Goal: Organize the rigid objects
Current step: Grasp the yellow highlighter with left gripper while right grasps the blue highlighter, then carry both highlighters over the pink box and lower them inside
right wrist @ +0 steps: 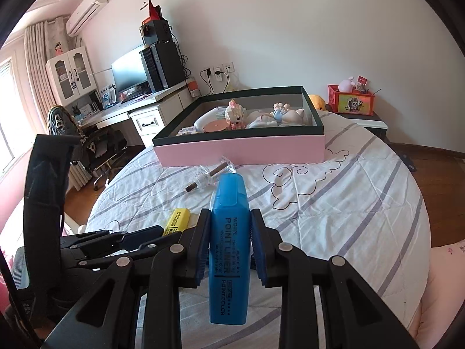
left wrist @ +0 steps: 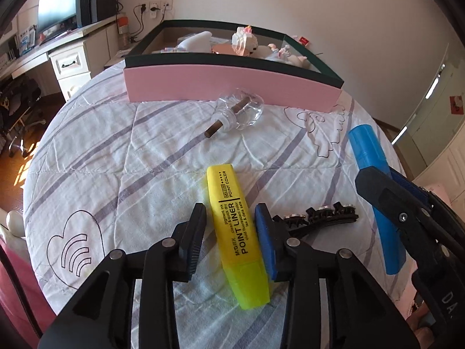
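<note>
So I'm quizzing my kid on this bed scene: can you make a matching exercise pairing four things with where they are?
Things:
1. blue highlighter
2. yellow highlighter
3. glass bottle
4. hair clip

Places:
A. lying just in front of the pink box
B. between the left gripper fingers, on the bedspread
C. flat on the bedspread, between the two highlighters
D. clamped in the right gripper

Pairs: 1-D, 2-B, 3-A, 4-C

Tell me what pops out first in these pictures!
Two bright highlighters: a yellow one lying on the bed between the left gripper's open fingers, and a blue one between the right gripper's fingers. Behind them sits a pink box full of toys.
</note>
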Tool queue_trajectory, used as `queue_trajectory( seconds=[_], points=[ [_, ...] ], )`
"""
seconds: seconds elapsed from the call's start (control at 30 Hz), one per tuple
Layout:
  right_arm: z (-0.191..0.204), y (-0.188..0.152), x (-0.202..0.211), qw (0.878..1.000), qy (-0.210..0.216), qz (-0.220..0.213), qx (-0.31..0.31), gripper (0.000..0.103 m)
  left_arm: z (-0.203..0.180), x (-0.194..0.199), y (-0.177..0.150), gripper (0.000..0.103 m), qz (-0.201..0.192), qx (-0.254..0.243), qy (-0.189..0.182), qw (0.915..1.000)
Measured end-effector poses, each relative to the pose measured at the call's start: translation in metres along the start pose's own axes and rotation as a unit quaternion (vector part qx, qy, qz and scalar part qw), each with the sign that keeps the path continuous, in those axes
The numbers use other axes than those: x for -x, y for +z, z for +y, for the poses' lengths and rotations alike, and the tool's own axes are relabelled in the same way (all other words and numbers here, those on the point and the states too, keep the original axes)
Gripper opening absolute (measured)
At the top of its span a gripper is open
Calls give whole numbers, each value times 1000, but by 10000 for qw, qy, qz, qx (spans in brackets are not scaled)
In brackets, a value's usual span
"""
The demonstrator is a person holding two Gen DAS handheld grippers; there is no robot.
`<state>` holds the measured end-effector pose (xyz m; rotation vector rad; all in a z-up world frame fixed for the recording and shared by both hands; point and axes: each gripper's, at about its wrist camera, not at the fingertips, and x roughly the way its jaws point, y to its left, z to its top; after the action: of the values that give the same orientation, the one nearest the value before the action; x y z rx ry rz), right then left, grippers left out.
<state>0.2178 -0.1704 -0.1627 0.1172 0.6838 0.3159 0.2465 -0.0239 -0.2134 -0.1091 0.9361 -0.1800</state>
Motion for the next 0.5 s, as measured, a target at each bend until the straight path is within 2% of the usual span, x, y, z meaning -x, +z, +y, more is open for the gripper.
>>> queue_trajectory(
  seconds=[0.13, 0.2, 0.33, 0.5],
  points=[
    [-5, 0, -8, 10000, 46, 60, -41, 27, -7, -5, 2, 39, -86, -164, 172, 9997],
    [-5, -1, -10, 9999, 58, 78, -49, 28, -6, -3, 2, 26, -164, -189, 305, 9992],
    [-5, -1, -10, 9999, 76, 80, -64, 27, 4, 4, 2, 26, -235, -161, 232, 9993],
    [4, 2, 2, 10000, 71, -68, 8, 27, 12, 42, 7, 26, -723, -60, 351, 9967]
  ],
)
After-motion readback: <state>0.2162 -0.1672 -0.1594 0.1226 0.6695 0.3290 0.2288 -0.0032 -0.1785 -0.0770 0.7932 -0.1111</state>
